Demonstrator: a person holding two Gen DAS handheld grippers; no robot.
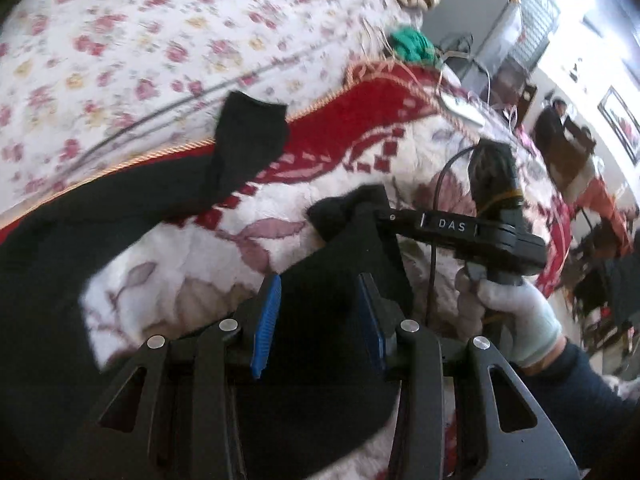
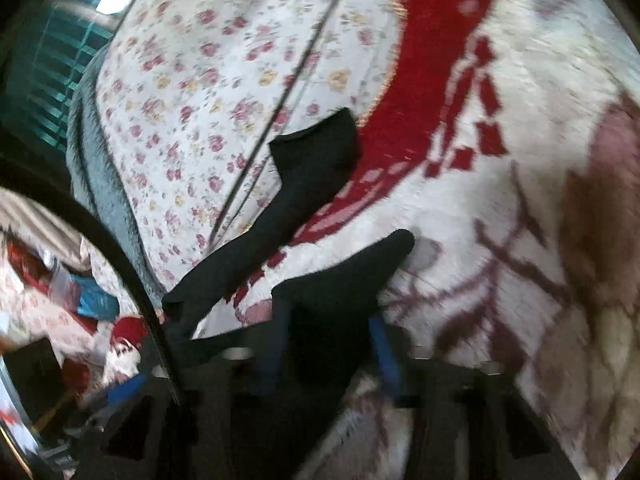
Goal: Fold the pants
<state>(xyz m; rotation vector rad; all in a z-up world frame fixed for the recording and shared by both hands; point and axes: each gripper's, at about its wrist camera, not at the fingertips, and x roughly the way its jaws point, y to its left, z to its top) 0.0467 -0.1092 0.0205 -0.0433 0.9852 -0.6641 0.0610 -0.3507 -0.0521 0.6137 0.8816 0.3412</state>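
Black pants (image 1: 72,240) lie spread on a bed, one leg end (image 1: 248,136) reaching onto the floral sheet. My left gripper (image 1: 320,320) stands with its blue pads (image 1: 266,328) well apart, and a flap of the black cloth lies between them, unpressed. My right gripper (image 1: 372,216), held by a white-gloved hand (image 1: 516,320), pinches a bunched tip of the other leg and lifts it into a peak. In the blurred right wrist view the pants (image 2: 320,168) run up the left, and dark cloth fills the gap of the right gripper (image 2: 332,336).
A red and white patterned blanket (image 1: 360,128) covers the bed beside a floral sheet (image 1: 120,40). Near the far edge lie a green bundle (image 1: 412,44) and a white device (image 1: 460,108). A person (image 1: 556,124) sits in the room behind. A black cable (image 1: 436,200) hangs from the right gripper.
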